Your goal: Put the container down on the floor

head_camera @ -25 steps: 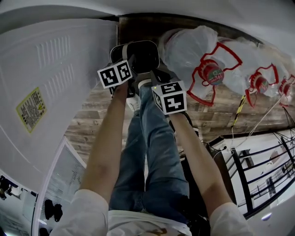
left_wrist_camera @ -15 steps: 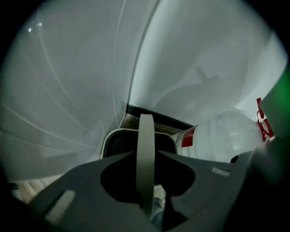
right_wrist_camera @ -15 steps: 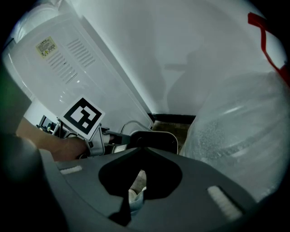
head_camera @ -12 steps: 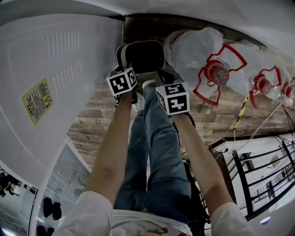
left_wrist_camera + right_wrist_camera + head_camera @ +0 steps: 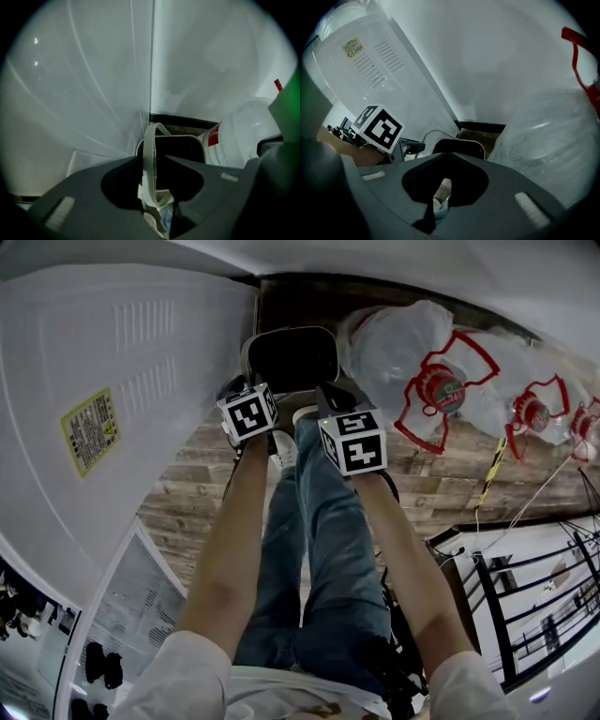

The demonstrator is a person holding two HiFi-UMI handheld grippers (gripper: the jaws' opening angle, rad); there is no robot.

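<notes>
My left gripper [image 5: 157, 208] clamps its fingers [image 5: 103, 187] on the pale hoop handle [image 5: 151, 159] of the white rounded plastic container [image 5: 179, 136], while my right gripper [image 5: 431, 206] has its fingers pressed together, holding nothing.

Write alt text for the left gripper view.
The left gripper is shut on the pale plastic hoop handle of a white-rimmed container with a dark inside, seen against a white corner with a dark skirting strip. A large clear plastic water bottle with a red label stands just right of the container.
</notes>
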